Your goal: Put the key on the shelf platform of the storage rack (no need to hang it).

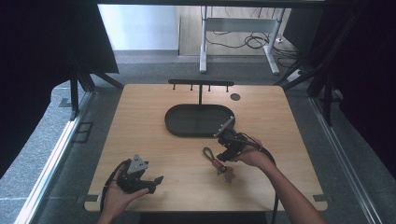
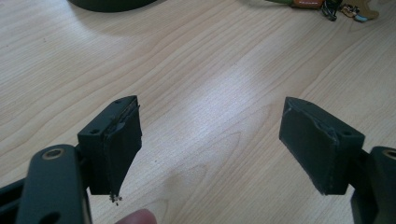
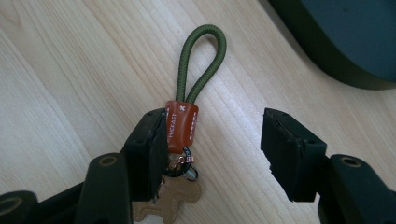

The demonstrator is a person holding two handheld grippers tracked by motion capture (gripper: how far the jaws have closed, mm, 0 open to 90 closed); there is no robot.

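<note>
One keychain (image 3: 187, 116) lies flat on the tabletop (image 1: 154, 149), in front of the dark oval tray (image 1: 198, 120) and a little to its right. It has a green cord loop (image 3: 201, 63), an orange-brown leather tab (image 3: 181, 125) that joins the loop, a small metal ring under the tab, and a tan charm (image 3: 170, 201) with the shape of a little figure. My right hand-held gripper (image 1: 229, 145) is low over it with the jaws half spread. The leather tab sits just beside the left jaw, and I cannot tell if it touches the pad; the other jaw is well apart from it, so nothing is pinched. The loop points away from my right hand-held gripper, toward the tray. My left hand-held gripper (image 1: 137, 179) is near the front edge of the tabletop, well apart from the keychain, with its jaws spread wide over bare wood. Behind the tray stands a black rack (image 1: 201, 84) with small hooks.
</note>
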